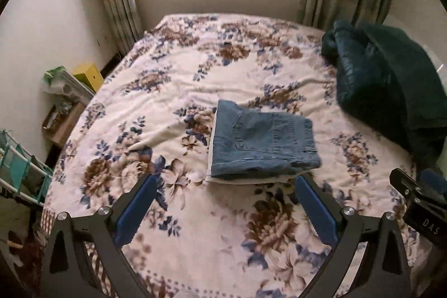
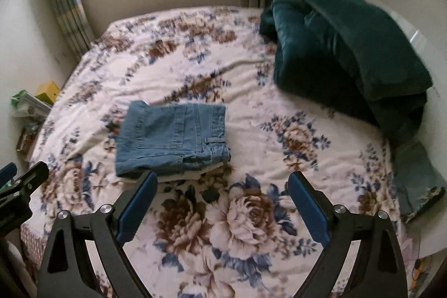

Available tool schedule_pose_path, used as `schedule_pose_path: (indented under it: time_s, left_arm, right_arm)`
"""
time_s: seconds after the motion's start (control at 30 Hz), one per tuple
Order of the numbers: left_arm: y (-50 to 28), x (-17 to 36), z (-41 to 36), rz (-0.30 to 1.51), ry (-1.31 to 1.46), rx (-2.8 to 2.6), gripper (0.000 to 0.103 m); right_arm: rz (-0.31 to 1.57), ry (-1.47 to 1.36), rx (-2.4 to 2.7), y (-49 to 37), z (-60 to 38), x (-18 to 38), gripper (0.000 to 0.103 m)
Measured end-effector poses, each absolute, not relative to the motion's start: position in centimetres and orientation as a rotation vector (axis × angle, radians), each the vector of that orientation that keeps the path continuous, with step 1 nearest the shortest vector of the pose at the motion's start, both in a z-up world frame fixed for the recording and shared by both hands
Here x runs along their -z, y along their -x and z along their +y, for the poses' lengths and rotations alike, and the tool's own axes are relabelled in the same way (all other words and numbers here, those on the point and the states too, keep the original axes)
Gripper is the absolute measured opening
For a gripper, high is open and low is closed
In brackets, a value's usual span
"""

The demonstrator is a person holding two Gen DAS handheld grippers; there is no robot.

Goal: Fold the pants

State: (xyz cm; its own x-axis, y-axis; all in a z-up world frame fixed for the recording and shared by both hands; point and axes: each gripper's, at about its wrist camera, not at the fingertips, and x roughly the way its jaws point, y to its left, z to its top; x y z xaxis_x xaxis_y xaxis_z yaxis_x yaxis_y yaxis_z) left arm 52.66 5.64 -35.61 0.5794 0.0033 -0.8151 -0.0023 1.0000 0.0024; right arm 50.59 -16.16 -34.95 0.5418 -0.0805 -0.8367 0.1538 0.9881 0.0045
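your left tool (image 1: 225, 192) is spread wide, nothing between the blue pads, hanging above the near part of the bed (image 1: 178, 69). your right tool (image 2: 223, 187) is the same: spread, empty, over a big printed rose on the floral blanket (image 2: 245, 217). each wrist view catches the other tool at its edge.

just past the fingertips lie the jeans (image 1: 262, 144), folded into a compact rectangle, back pocket up, in the middle of the bed and slightly left of centre in the right view. a pale layer (image 1: 240, 180) shows under their near edge; can't tell if it's lining or a separate garment. the fold looks done, or close to it.

handling, as a judgement: denim is soft but fairly heavy and holds a crease, not slippery, not fragile. stacked layers will slide apart if you pinch only the top one. take hold at the near folded edge or the two near corners, pads through the whole stack, one tool per side.

further back on the right sits a dark green quilt (image 2: 349, 52), bunched, well apart from the jeans. a bluish cloth (image 2: 419, 180) lies at the bed's right edge.

containers: a shelf (image 1: 64, 116) beside the bed on the left carries a yellow box (image 1: 89, 74) and white-green clutter; contents too blurred to name.
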Motion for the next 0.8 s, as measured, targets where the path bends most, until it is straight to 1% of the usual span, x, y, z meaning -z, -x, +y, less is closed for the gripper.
schedule_pose_path:
  time_s: [0.27,0.43,0.6,0.8]
  left_arm:
    - [-42.9,26.3,4.8,0.854,-0.007,-0.018,0.102]
    - [-37.4,21.5,4.6,0.805,-0.005,-0.033,0.102]
    - [-34.3,18.0,5.1,0.777,0.009,-0.030,0.102]
    - [-31.7,14.3,5.4,0.743,-0.014,-0.007,0.102]
  right_arm:
    - [0.880,-0.064,0.074,-40.7,-15.7,23.6,0.096]
    - [0.835,-0.038,0.033,-35.0,-15.4,18.2,0.096]
    - [0.807,-0.046,0.000,-29.3,-15.6,12.8,0.096]
    - [0.760,-0.056,-0.019,-24.9,-15.3,7.7,0.096]
